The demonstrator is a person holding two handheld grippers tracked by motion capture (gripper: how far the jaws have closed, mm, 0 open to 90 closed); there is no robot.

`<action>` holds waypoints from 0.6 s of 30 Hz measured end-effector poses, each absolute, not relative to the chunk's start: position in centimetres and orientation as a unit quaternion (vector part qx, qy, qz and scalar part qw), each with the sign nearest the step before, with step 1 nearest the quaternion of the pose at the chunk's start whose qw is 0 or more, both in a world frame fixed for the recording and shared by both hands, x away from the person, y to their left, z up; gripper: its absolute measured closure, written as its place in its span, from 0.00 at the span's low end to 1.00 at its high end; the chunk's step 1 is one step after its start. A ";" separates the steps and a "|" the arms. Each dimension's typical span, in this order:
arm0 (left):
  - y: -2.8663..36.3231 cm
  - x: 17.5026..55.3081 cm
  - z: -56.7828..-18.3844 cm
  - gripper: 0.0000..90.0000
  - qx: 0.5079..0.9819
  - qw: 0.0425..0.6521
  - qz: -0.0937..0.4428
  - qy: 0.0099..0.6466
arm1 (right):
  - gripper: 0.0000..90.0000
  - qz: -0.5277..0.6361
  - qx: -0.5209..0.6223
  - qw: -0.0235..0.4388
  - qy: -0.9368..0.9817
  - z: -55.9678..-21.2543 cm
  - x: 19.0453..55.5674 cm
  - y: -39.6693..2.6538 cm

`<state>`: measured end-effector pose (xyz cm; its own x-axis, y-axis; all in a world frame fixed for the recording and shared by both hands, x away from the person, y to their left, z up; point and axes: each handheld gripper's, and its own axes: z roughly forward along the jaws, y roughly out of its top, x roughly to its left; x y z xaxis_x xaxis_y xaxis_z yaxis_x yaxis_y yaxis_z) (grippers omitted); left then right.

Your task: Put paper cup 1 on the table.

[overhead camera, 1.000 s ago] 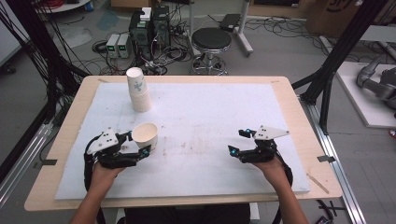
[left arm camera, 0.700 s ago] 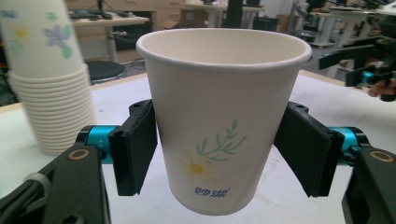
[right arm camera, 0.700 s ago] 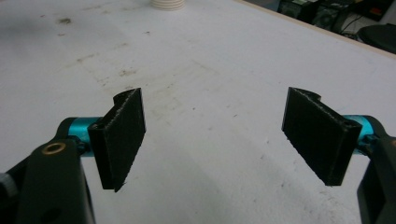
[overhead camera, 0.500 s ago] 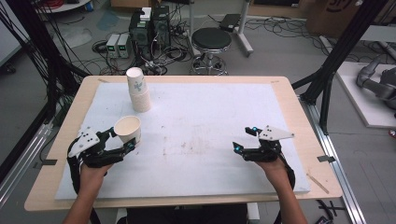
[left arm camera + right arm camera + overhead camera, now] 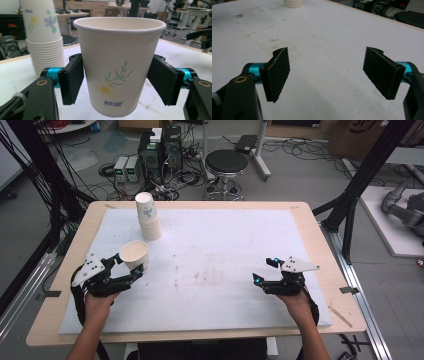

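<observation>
A white paper cup (image 5: 134, 254) with a flower print sits upright between the jaws of my left gripper (image 5: 131, 265) at the table's left front. In the left gripper view the cup (image 5: 117, 65) hangs clear of the table, and the left gripper (image 5: 117, 80) is shut on its lower half, one black pad on each side. A tall stack of the same cups (image 5: 147, 217) stands upside down just behind it, at the left of that view as the stack (image 5: 42, 37). My right gripper (image 5: 263, 270) rests at the right front, open; in its own view the right gripper (image 5: 329, 72) holds nothing.
A stained white sheet (image 5: 225, 250) covers most of the wooden table (image 5: 310, 220). The base of the cup stack (image 5: 293, 3) shows far across the sheet in the right gripper view. Beyond the far edge are a black stool (image 5: 226, 162) and electronics with cables on the floor.
My left gripper has carried the cup to the left and slightly away from me, nearer the stack. The right gripper has kept its place.
</observation>
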<state>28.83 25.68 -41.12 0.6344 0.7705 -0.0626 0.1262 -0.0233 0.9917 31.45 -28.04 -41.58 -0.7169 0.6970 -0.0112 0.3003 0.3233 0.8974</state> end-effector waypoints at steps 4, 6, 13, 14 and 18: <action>27.0 29.0 -41.4 0.34 0.662 0.599 0.284 0.350 | 0.25 0.486 0.314 0.202 0.790 -41.7 31.5 -27.9; 27.7 29.2 -41.7 0.34 0.666 0.584 0.295 0.357 | 0.25 0.482 0.310 0.204 0.794 -41.7 31.5 -27.8; 30.0 29.5 -43.0 0.35 0.657 0.562 0.310 0.397 | 0.25 0.484 0.313 0.202 0.792 -41.8 31.1 -27.9; 30.2 29.6 -43.2 0.35 0.656 0.559 0.311 0.401 | 0.25 0.484 0.311 0.203 0.793 -41.8 31.2 -27.9; 30.8 30.2 -44.1 0.35 0.658 0.543 0.309 0.420 | 0.25 0.484 0.309 0.197 0.795 -42.0 31.4 -27.7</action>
<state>30.19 30.78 -44.10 0.4557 0.8888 -0.0486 0.2173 -0.0582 0.9744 31.39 -27.72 -42.00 -0.7309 0.6823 -0.0140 0.3009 0.3406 0.8908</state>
